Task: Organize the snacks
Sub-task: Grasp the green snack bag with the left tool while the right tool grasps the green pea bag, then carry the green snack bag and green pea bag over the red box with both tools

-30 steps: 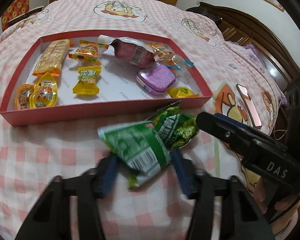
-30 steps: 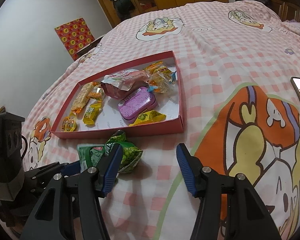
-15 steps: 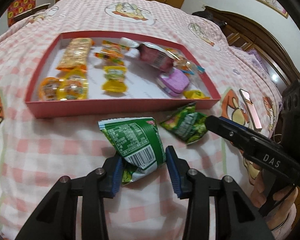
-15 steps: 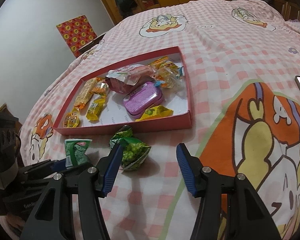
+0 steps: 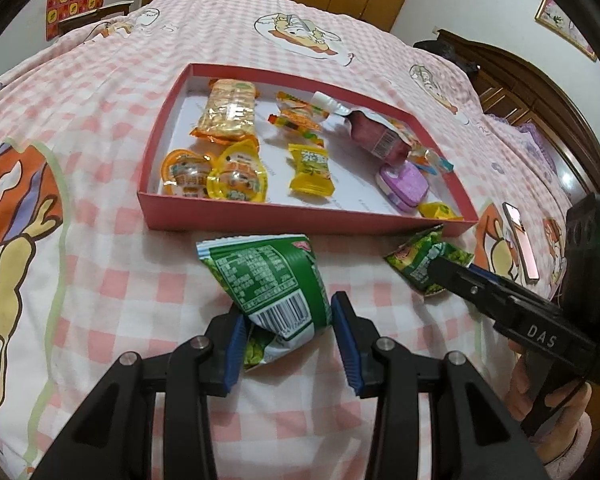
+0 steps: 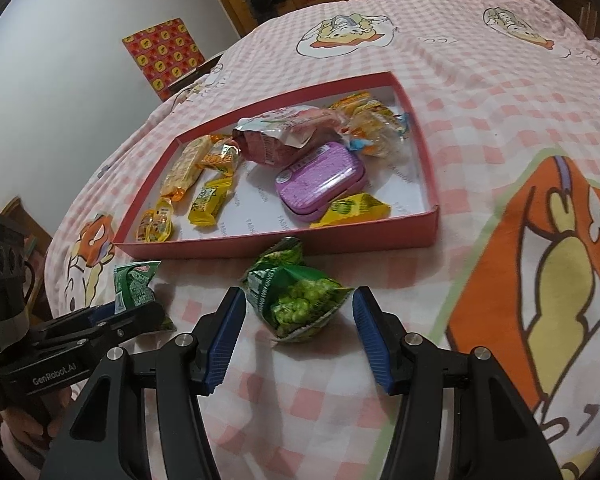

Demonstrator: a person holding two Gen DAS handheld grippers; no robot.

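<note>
My left gripper (image 5: 288,330) was clamped on the lower end of a green foil snack packet with a barcode and nutrition panel (image 5: 272,280), its blue pads (image 5: 234,344) pressing the crinkled bag from both sides while the bag's top pointed away from me over the pink checked bedspread (image 5: 100,280). My right gripper (image 6: 298,330) stood wide open, empty, its fingers (image 6: 370,332) straddling a second, crumpled green pea-snack packet (image 6: 300,300) that lay on the bed between them; I could not tell whether either pad touched it. Just beyond both grippers sat the shallow red cardboard tray with a white floor (image 5: 300,220), its near wall close to the two green packets. Inside it, ahead of my left gripper, lay two orange-and-yellow jelly cups (image 5: 216,176), a yellow wrapped candy (image 5: 310,170) and a long orange-ended cracker pack (image 5: 228,112). Farther toward my right gripper's side were a purple oval tin (image 6: 320,178), a pink foil pouch (image 6: 284,136) and a small yellow sachet (image 6: 352,208). Off to the right of the tray a pink phone (image 5: 520,246) rested on the bed.
</note>
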